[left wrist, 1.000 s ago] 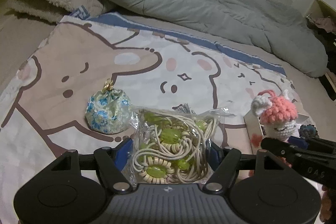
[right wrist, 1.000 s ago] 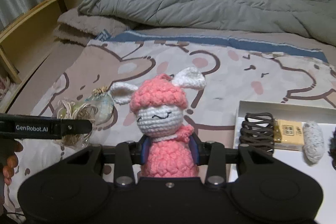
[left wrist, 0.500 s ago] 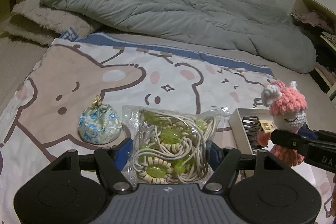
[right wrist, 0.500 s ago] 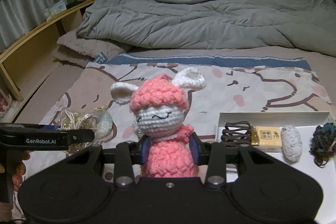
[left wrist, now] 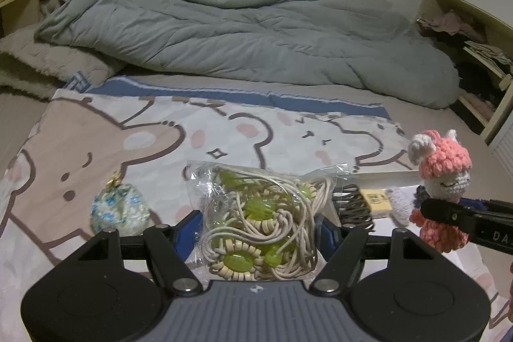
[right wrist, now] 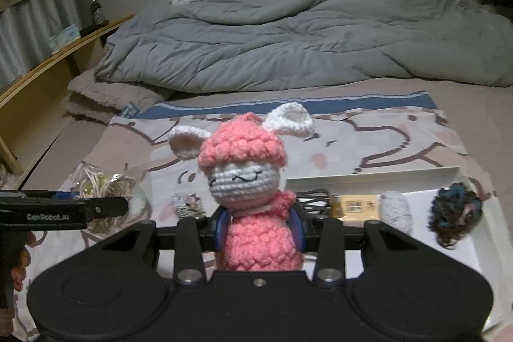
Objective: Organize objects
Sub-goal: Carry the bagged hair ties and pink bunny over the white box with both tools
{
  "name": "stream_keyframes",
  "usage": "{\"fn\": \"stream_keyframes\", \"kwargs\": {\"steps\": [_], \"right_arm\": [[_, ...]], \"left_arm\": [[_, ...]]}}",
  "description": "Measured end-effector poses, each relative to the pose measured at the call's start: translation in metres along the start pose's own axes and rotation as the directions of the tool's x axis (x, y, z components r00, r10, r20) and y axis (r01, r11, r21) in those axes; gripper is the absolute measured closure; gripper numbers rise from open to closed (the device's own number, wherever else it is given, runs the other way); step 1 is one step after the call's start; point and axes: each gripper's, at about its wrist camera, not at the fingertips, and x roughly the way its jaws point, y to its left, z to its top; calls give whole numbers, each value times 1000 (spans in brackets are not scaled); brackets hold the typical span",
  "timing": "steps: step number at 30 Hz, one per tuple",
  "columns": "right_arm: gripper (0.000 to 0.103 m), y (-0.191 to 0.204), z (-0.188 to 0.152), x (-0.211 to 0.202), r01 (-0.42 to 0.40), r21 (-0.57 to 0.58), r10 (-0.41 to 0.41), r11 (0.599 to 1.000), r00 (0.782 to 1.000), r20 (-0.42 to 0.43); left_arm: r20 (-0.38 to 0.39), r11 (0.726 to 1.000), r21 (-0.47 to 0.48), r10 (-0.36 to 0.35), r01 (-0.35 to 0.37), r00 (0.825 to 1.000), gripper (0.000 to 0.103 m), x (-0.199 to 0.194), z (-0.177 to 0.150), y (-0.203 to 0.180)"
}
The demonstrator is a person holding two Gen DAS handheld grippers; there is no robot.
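My left gripper (left wrist: 259,233) is shut on a clear bag of cream cord and green beads (left wrist: 259,220), held above the cartoon blanket (left wrist: 128,143). My right gripper (right wrist: 259,233) is shut on a pink crochet bunny (right wrist: 253,181), held upright above the near left part of a white tray (right wrist: 416,175). The bunny also shows at the right of the left wrist view (left wrist: 442,181), and the bag at the left of the right wrist view (right wrist: 109,197). A blue floral pouch (left wrist: 118,210) lies on the blanket left of the bag.
The tray holds a dark hair claw (right wrist: 314,197), a yellow card (right wrist: 352,207), a grey-white scrunchie (right wrist: 397,210) and a dark fuzzy scrunchie (right wrist: 455,207). A grey duvet (left wrist: 240,37) is heaped at the back. Wooden shelves (right wrist: 48,60) run along the left.
Both grippers have risen and tilted up with their objects. The tray has come into the left wrist view, and the right gripper has moved nearer the tray.
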Motion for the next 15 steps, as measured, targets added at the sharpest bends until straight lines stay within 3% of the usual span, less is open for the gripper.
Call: {"fn": "stream_keyframes", "kwargs": {"steps": [15], "right_arm": [[63, -73, -11, -36, 115, 23, -115, 993, 993, 13]], "left_arm": [[-18, 988, 92, -124, 126, 992, 31, 14, 8, -89]]}}
